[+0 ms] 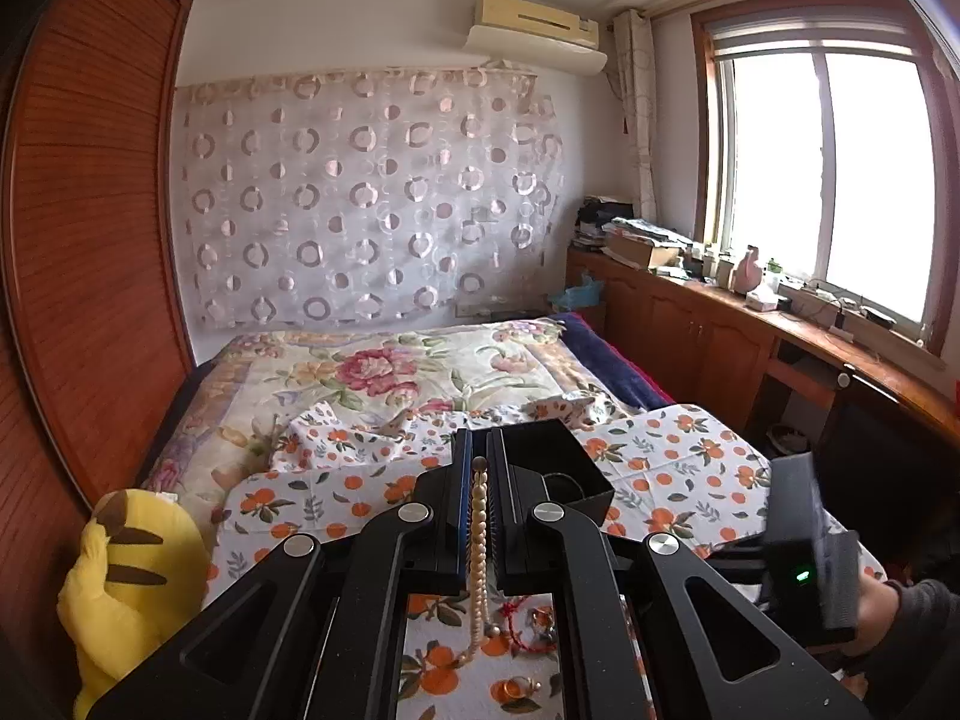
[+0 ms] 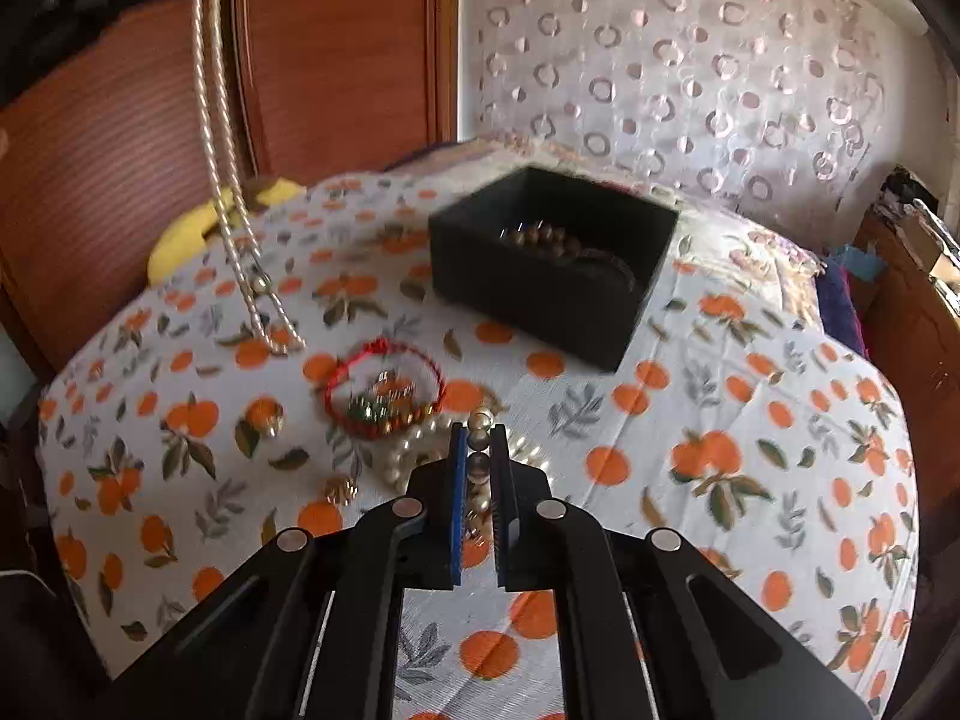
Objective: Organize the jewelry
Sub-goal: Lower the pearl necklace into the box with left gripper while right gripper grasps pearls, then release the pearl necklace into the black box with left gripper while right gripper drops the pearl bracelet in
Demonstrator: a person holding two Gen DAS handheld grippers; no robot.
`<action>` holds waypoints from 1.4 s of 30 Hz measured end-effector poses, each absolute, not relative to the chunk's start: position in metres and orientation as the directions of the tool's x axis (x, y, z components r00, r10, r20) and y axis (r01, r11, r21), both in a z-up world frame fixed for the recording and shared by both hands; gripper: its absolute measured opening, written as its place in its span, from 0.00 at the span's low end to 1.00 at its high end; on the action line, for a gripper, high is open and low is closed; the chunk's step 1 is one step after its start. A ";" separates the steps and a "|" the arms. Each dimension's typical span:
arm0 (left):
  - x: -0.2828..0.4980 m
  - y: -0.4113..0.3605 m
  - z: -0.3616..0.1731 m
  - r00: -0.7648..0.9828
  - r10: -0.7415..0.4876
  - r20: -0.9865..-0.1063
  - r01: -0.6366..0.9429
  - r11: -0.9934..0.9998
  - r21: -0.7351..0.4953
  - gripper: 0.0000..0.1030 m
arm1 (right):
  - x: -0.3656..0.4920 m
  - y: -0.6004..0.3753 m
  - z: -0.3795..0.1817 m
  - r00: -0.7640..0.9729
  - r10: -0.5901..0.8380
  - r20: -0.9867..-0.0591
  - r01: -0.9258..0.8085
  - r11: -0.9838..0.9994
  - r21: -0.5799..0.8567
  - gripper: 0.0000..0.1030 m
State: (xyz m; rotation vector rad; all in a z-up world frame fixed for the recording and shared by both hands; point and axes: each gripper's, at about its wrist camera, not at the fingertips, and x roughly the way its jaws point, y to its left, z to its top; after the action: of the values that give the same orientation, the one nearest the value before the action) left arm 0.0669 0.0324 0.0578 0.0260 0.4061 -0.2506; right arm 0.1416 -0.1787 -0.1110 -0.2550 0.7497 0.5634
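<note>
Two grippers work over a bed spread with an orange-print cloth. On the left gripper the fingers are pressed together on a thin pearl necklace, which hangs down from them; in the right wrist view its lower loop reaches the cloth. On the right gripper the fingers pinch a strand of larger pearls lying on the cloth just beside a red cord bracelet. A black box sits farther back with a dark bead bracelet inside. A yellow plush lies at the bed's left edge
</note>
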 end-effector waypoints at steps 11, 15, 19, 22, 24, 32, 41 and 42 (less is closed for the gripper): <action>0.098 0.030 0.073 0.893 -0.228 -0.389 0.244 0.970 -0.009 0.04 | 0.144 -0.195 -0.032 0.686 0.428 -0.588 -0.562 0.825 -0.054 0.08; 0.107 0.025 0.080 0.895 -0.224 -0.386 0.245 0.969 0.006 0.04 | 0.150 -0.196 -0.005 0.717 0.435 -0.545 -0.556 0.828 -0.071 0.08; 0.117 0.023 0.083 0.896 -0.209 -0.392 0.238 0.971 0.025 0.04 | 0.157 -0.200 0.015 0.737 0.445 -0.509 -0.553 0.830 -0.075 0.08; 0.122 0.021 0.085 0.898 -0.200 -0.393 0.233 0.972 0.037 0.04 | 0.162 -0.204 0.027 0.744 0.455 -0.489 -0.551 0.832 -0.065 0.08; 0.129 0.020 0.087 0.898 -0.196 -0.395 0.232 0.972 0.044 0.04 | 0.165 -0.205 0.034 0.753 0.454 -0.476 -0.547 0.834 -0.070 0.08; 0.151 0.007 0.103 0.898 -0.220 -0.381 0.257 0.965 0.050 0.04 | 0.184 -0.207 0.060 0.784 0.441 -0.437 -0.523 0.848 -0.084 0.08; 0.175 -0.014 0.115 0.892 -0.236 -0.386 0.280 0.958 0.061 0.04 | 0.207 -0.217 0.074 0.809 0.424 -0.407 -0.479 0.877 -0.038 0.08; 0.177 -0.017 0.115 0.890 -0.237 -0.388 0.282 0.958 0.061 0.04 | 0.210 -0.219 0.075 0.810 0.426 -0.404 -0.478 0.878 -0.033 0.08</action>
State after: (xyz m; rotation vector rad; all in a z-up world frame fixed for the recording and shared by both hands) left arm 0.1770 -0.0168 0.1151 0.1168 0.3880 -0.2701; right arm 0.2096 -0.2190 0.0749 -0.1353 0.3989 0.4842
